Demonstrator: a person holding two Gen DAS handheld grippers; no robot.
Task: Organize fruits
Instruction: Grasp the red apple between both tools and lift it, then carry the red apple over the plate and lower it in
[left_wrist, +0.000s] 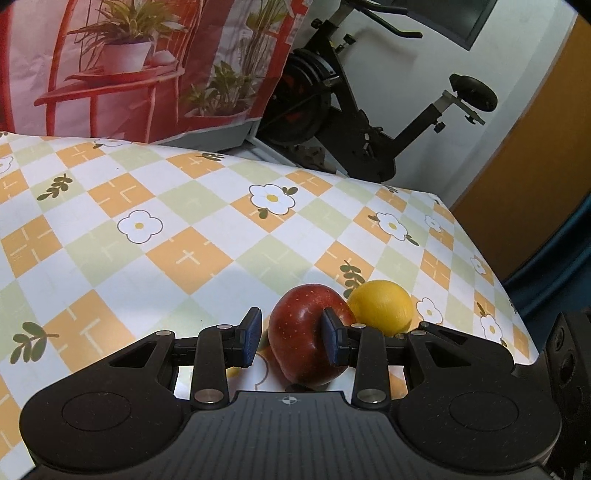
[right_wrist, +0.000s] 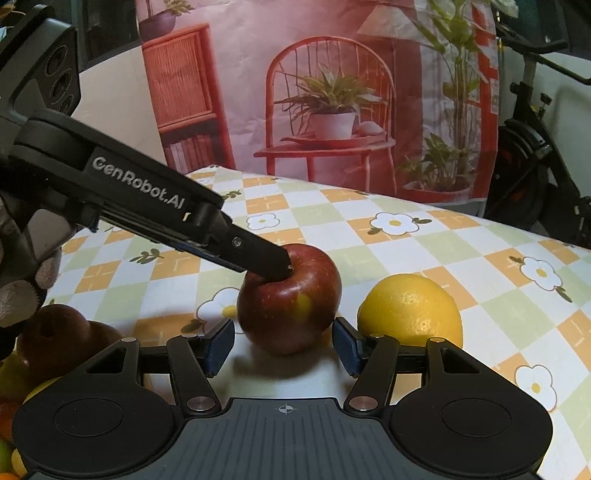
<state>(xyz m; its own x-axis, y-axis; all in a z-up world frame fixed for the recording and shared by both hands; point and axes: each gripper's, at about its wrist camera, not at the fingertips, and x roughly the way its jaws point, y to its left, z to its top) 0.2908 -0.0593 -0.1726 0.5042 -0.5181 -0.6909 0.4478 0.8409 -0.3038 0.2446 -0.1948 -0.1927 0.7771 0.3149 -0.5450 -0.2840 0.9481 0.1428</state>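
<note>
A red apple (left_wrist: 308, 334) rests on the checked tablecloth (left_wrist: 184, 221), touching a yellow lemon (left_wrist: 382, 304) on its right. My left gripper (left_wrist: 293, 338) has its fingers around the apple: the right pad touches it, while a small gap shows at the left pad. In the right wrist view the left gripper's finger (right_wrist: 266, 258) lies on top of the apple (right_wrist: 290, 299), with the lemon (right_wrist: 410, 310) to the right. My right gripper (right_wrist: 284, 347) is open just in front of the apple, not touching it.
A brown kiwi (right_wrist: 55, 332) and several other fruits (right_wrist: 11, 387) lie at the lower left of the right wrist view. A printed backdrop (right_wrist: 332, 92) stands behind the table. An exercise bike (left_wrist: 351, 110) stands beyond the table's far edge.
</note>
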